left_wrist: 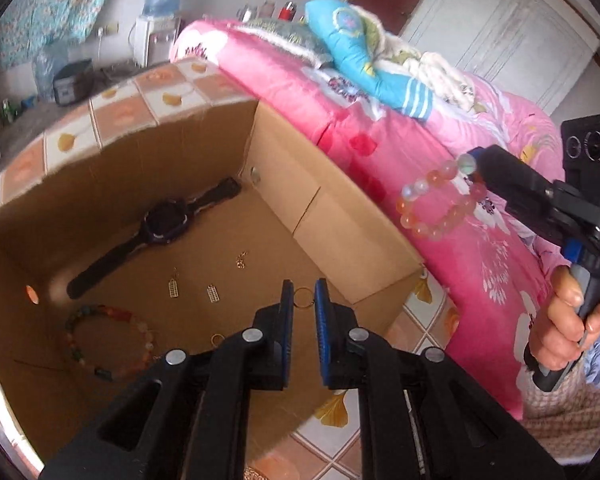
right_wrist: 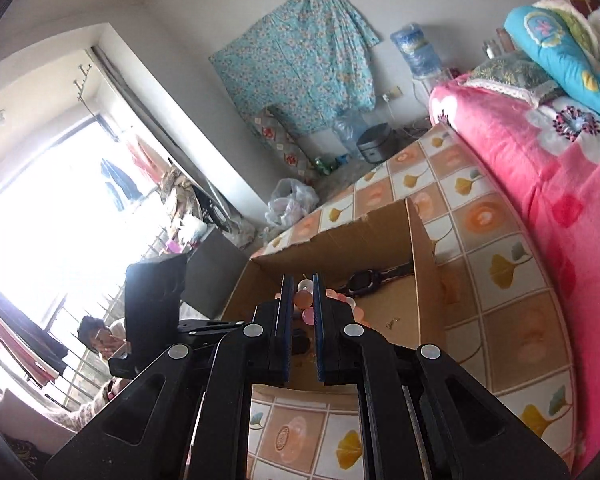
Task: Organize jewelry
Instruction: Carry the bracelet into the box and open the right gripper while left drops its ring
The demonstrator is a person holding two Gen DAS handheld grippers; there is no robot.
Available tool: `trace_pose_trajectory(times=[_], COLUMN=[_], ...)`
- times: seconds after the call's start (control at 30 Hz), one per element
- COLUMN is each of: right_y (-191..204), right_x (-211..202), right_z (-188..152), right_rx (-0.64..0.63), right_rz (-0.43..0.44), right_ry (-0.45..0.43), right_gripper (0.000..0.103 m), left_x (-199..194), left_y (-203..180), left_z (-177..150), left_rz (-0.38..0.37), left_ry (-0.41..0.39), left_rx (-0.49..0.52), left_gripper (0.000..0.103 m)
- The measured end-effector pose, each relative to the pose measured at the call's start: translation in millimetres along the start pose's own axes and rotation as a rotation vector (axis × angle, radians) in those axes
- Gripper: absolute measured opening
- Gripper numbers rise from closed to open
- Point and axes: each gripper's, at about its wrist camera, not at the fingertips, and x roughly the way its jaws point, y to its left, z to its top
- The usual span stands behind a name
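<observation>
Left gripper [left_wrist: 304, 294] is clamped on a thin gold ring [left_wrist: 302, 298]; right gripper [right_wrist: 299, 300] pinches the bead bracelet [left_wrist: 436, 204], judged light, limp, slippery; best gripped across one bead.

In the right wrist view the gripper's fingers [right_wrist: 286, 300] hide most of the pink bead bracelet [right_wrist: 305, 300]; the small gold pieces [left_wrist: 241, 259] in the cardboard box [left_wrist: 340, 232] are too small to identify.

Blown-out window [right_wrist: 40, 208] glare — soft daylight, mild blur, fisheye-warped dark corners
</observation>
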Motion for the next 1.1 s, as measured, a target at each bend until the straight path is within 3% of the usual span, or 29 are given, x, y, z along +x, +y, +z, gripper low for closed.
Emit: trace_pose_trajectory(times=[0.13,0.23,0.37,0.53,0.73,1.1], right_y=[-13,-13,-11,-10,-7,6], right_x=[35,46,51,50,52,90], right_z=[3,3,5,6,6,-6], right_rx=[0.009,-0.009,-0.018,-0.021,-0.032,-0.083], right_rz=[-0.022,-0.048,-0.051,-0.054,-0.077,-0.085], right_ry=[0.112,0.158,0.184,0.197,0.222,0.394], right_gripper=[0.007,0.007,0.007,0.007,0.007,0.007], left_x=[37,51,64,67,49,-48], left_y=[22,32,40,45,51,58], left_z=[13,21,24,20,15,-23], left_rz=[-0.069,-0.05,-0.047,-0.037,-0.01,0.18], left_ry=[0.14,0.201,0.25,0.264,0.199,-0.092], left_rx=[-0.115,-0.157,-0.222,-0.242,-0.258,-0.262], left_gripper=[0.01,0.01,0.011,0.023,0.029,0.049])
